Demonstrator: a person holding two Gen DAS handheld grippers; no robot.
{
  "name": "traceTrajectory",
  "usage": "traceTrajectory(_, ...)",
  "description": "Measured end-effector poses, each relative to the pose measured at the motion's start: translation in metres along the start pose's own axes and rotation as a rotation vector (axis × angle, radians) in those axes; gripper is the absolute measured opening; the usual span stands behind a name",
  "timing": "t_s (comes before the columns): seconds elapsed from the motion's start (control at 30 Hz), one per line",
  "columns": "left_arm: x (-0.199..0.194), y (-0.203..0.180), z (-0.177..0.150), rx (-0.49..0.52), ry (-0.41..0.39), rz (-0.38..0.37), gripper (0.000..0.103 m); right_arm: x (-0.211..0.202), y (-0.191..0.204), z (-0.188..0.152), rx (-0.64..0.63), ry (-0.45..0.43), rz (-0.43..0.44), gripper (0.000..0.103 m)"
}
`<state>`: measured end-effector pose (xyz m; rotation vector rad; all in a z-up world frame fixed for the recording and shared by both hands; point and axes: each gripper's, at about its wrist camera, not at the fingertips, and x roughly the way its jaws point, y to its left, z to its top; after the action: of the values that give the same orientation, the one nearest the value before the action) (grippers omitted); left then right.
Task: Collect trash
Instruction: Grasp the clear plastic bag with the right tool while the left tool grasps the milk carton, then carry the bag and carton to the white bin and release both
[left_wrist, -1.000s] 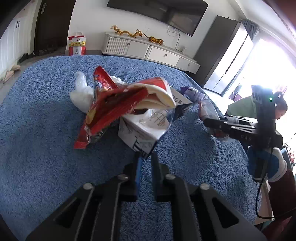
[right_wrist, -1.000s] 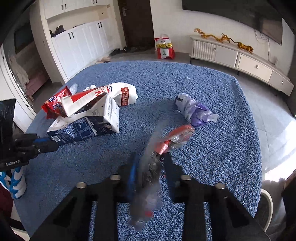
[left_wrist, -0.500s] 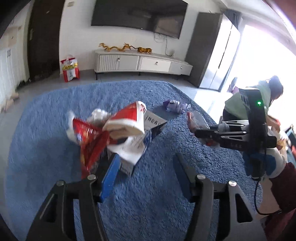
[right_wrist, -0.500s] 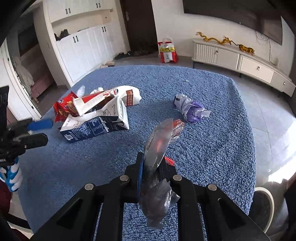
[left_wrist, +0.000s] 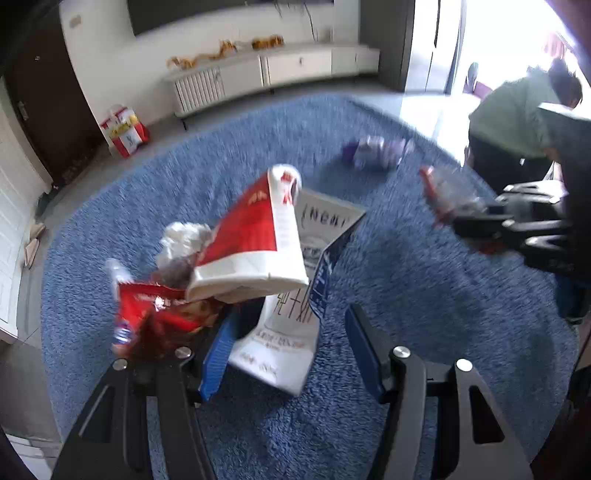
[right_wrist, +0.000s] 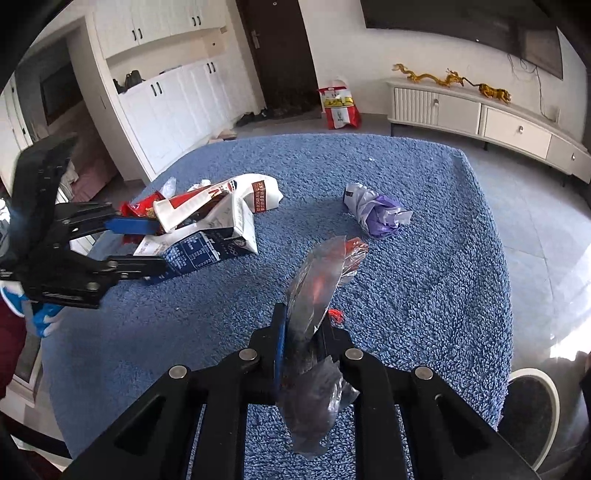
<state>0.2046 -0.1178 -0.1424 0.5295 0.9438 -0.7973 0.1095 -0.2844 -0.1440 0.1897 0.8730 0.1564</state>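
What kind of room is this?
Most likely a living room in someone's home: a big TV hangs on the wall above a low white cabinet, with white cupboards and a dark door nearby.

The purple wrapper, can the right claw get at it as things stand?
Probably not yet. The purple wrapper lies alone on bare blue carpet with nothing blocking it, but the right claw is shut on a clear plastic wrapper, so it would have to drop that first.
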Motion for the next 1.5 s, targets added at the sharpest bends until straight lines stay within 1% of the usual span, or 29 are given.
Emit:
traceTrajectory(0.1,0.015,0.0,0.002,-0.008,0.045,0.005,0.057,0.001,-0.002,-0.003,-0.001,0.002,0.01,0.014)
traceTrajectory(0.13,0.016,-0.001,0.003,-0.009,0.046,-0.003,0.051,0.002,-0.002,-0.004,-0.002,0.003,0.012,0.014)
traceTrajectory(0.17,0.016,-0.004,0.003,-0.014,0.043,-0.026,0.042,0.002,-0.002,-0.005,-0.002,0.003,0.014,0.014)
traceTrajectory(0.23,0.014,-0.008,0.002,-0.023,0.038,-0.047,0.035,0.0,-0.003,-0.008,-0.001,0.003,0.016,0.014)
traceTrajectory(0.27,0.013,-0.01,0.001,-0.03,0.038,-0.066,0.035,-0.001,-0.004,-0.009,0.001,0.003,0.017,0.014)
traceTrajectory(0.3,0.011,-0.012,0.0,-0.032,0.032,-0.068,0.034,-0.002,-0.004,-0.01,0.003,0.004,0.018,0.014)
traceTrajectory(0.43,0.002,-0.019,-0.013,-0.081,0.023,-0.114,0.034,-0.011,0.001,-0.015,-0.007,0.006,0.021,0.014)
traceTrajectory(0.5,-0.006,-0.023,-0.023,-0.128,0.009,-0.14,0.034,-0.018,0.004,-0.017,-0.02,0.003,0.023,0.014)
traceTrajectory(0.67,-0.029,-0.022,-0.053,-0.286,-0.039,-0.247,0.034,-0.043,0.013,-0.025,-0.035,-0.027,0.028,0.013)
traceTrajectory(0.8,-0.051,-0.033,-0.059,-0.32,-0.077,-0.26,0.034,-0.07,0.012,-0.029,-0.037,-0.071,0.006,0.013)
traceTrajectory(0.9,-0.07,-0.051,-0.044,-0.309,-0.121,-0.282,0.034,-0.091,0.003,-0.034,-0.024,-0.106,-0.022,0.013)
traceTrajectory(0.97,-0.079,-0.068,-0.029,-0.287,-0.148,-0.3,0.034,-0.107,-0.009,-0.037,-0.003,-0.129,-0.044,0.013)
traceTrajectory(1.03,-0.083,-0.09,-0.009,-0.269,-0.164,-0.337,0.034,-0.122,-0.026,-0.045,0.023,-0.15,-0.078,0.013)
traceTrajectory(1.13,-0.078,-0.123,0.019,-0.235,-0.164,-0.379,0.034,-0.14,-0.059,-0.058,0.072,-0.168,-0.136,0.013)
traceTrajectory(1.17,-0.072,-0.141,0.032,-0.216,-0.157,-0.399,0.034,-0.145,-0.07,-0.062,0.089,-0.171,-0.154,0.013)
traceTrajectory(1.23,-0.062,-0.163,0.05,-0.189,-0.139,-0.425,0.034,-0.153,-0.097,-0.073,0.126,-0.163,-0.205,0.013)
traceTrajectory(1.3,-0.045,-0.191,0.069,-0.163,-0.109,-0.443,0.034,-0.157,-0.124,-0.086,0.162,-0.14,-0.261,0.013)
traceTrajectory(1.43,0.0,-0.243,0.108,-0.149,-0.029,-0.504,0.034,-0.15,-0.17,-0.103,0.225,-0.09,-0.314,0.013)
traceTrajectory(1.5,0.019,-0.261,0.122,-0.146,-0.004,-0.505,0.034,-0.142,-0.194,-0.109,0.258,-0.066,-0.332,0.014)
